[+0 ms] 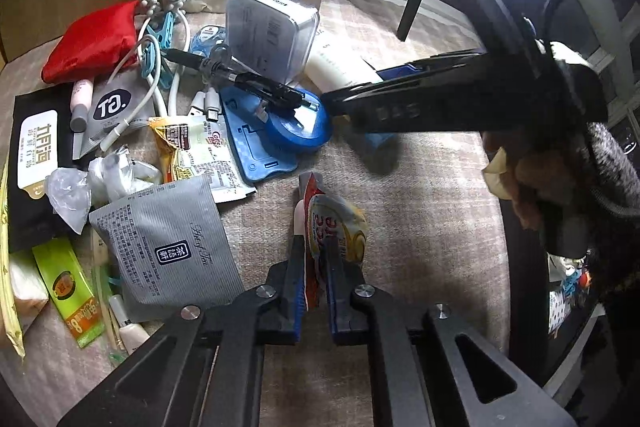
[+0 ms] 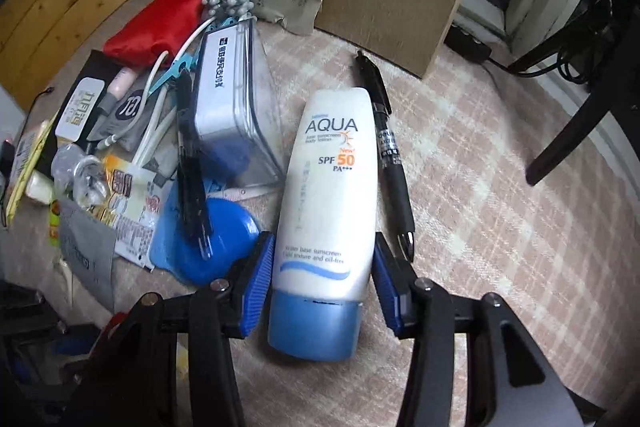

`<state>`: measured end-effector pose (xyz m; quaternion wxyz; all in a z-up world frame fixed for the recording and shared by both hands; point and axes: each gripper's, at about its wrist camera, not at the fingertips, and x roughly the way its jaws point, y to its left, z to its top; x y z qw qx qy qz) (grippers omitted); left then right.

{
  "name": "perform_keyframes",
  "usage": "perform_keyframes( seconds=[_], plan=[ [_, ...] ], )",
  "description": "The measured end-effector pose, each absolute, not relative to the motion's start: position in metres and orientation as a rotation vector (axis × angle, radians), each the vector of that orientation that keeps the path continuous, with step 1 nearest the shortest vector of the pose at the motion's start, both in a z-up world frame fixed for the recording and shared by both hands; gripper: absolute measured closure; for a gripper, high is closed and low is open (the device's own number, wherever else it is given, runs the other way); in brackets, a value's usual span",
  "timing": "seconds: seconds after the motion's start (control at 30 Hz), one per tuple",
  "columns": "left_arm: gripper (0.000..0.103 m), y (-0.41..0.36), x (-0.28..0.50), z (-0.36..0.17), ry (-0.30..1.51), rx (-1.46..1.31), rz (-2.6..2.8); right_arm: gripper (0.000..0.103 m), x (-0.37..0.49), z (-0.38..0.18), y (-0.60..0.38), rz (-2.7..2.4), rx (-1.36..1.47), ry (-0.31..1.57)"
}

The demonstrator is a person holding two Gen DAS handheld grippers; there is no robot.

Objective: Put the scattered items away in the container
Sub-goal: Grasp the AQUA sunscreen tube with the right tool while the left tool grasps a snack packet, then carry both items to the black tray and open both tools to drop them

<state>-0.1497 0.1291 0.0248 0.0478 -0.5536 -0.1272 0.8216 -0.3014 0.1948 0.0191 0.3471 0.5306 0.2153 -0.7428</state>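
Left gripper [image 1: 316,267] clamps a snack sachet [image 1: 336,227]; right gripper [image 2: 324,267] straddles AQUA SPF 50 tube [image 2: 328,187].

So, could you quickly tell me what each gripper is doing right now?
Left gripper: shut on the snack packet.
Right gripper: open around the sunscreen tube.

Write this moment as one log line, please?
left gripper: shut on snack sachet | right gripper: fingers straddling sunscreen tube, not yet pressing | container: not identified
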Motion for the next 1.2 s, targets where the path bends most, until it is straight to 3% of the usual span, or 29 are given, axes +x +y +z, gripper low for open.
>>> perform_keyframes(
  seconds=[0.03,0.43,0.73,1.2],
  plan=[
    [0.103,0.129,-0.149,0.026,-0.39,-1.683,2.505,0.057,-0.302,0.02,0.196,-1.926,1.383,0.542],
    [0.103,0.125,-0.143,0.043,-0.415,-1.622,2.525,0.061,-0.288,0.062,0.25,-1.984,1.371,0.366],
    [0.103,0.133,-0.135,0.058,-0.378,-1.583,2.536,0.063,-0.247,0.06,0.253,-2.024,1.363,0.297],
    [0.103,0.167,-0.142,0.099,-0.319,-1.442,2.504,0.063,-0.222,0.133,0.348,-2.226,1.237,0.169]
  ],
)
